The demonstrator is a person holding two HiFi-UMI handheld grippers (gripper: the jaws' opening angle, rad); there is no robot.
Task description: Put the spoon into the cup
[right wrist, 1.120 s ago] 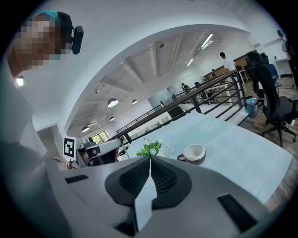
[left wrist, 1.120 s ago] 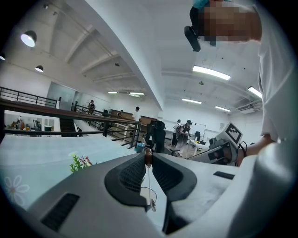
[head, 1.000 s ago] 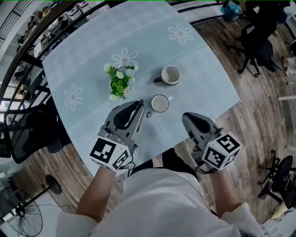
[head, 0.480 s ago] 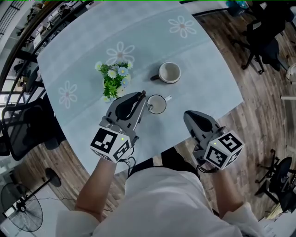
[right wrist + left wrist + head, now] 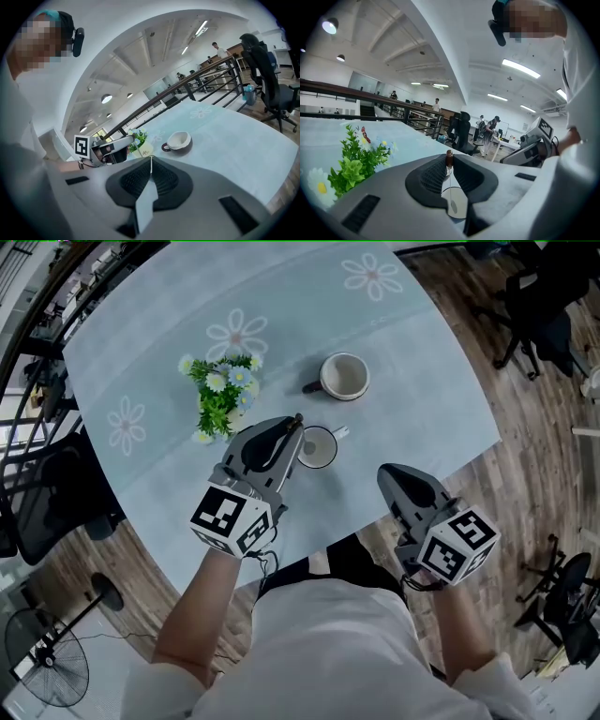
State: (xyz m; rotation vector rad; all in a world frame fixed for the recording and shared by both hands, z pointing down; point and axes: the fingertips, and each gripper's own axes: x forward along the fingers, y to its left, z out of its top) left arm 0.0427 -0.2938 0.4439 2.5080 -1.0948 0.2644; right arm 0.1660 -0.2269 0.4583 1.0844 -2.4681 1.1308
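Only the left gripper view showed the spoon [image 5: 449, 161] clearly. The left gripper [image 5: 296, 421] was clamped on it just below its brown rounded end. A thin metal shaft hung down to the small oval bowl, which showed against the white inside of the cup [image 5: 458, 206]. Whether the bowl was below the rim could not be told. From the head view the spoon was little more than a dark tip at the jaw ends, which stood right over the cup's near rim.

The head view gave the layout instead. The cup lay just beside the plant [image 5: 221, 395], and the mug [image 5: 344, 377] stood apart behind it on the table [image 5: 422, 381]. The right gripper [image 5: 390, 474] was near the table's front edge, well apart from the cup. Its own view showed its jaws together with nothing between them.

The cup was round and white with a small stub handle. The mug was dark outside and pale inside, with a loop handle. The cloth was pale blue with printed daisies. The plant had green leaves with white and yellow flowers. Both grippers were matte grey with ribbed black pads.
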